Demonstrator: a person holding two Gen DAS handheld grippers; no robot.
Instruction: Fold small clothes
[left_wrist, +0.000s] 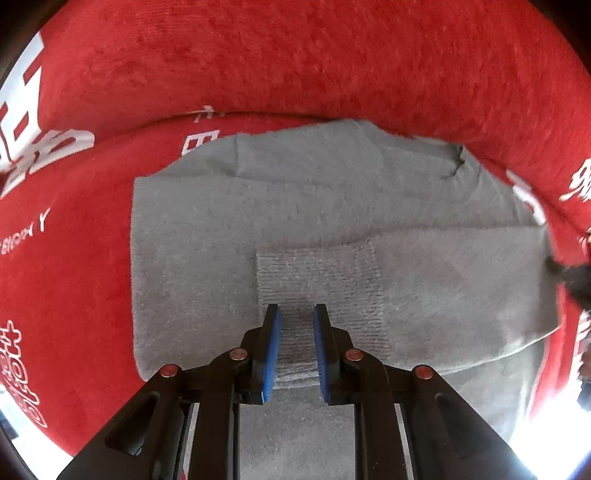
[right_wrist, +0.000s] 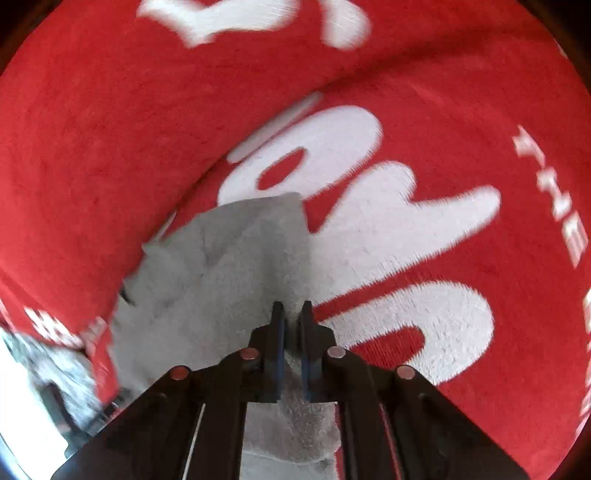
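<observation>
A small grey fuzzy garment lies spread on a red cloth, with a sleeve folded across it; the sleeve's ribbed cuff lies in the middle. My left gripper hovers over the cuff with its blue pads a little apart, holding nothing. In the right wrist view, my right gripper is shut on a pinched edge of the grey garment, which hangs lifted and bunched to the left of the fingers. A dark tip of the right gripper shows at the left wrist view's right edge.
The red cloth has large white lettering and a raised fold behind the garment. More white print sits to the left. A bright floor area shows at the lower corners.
</observation>
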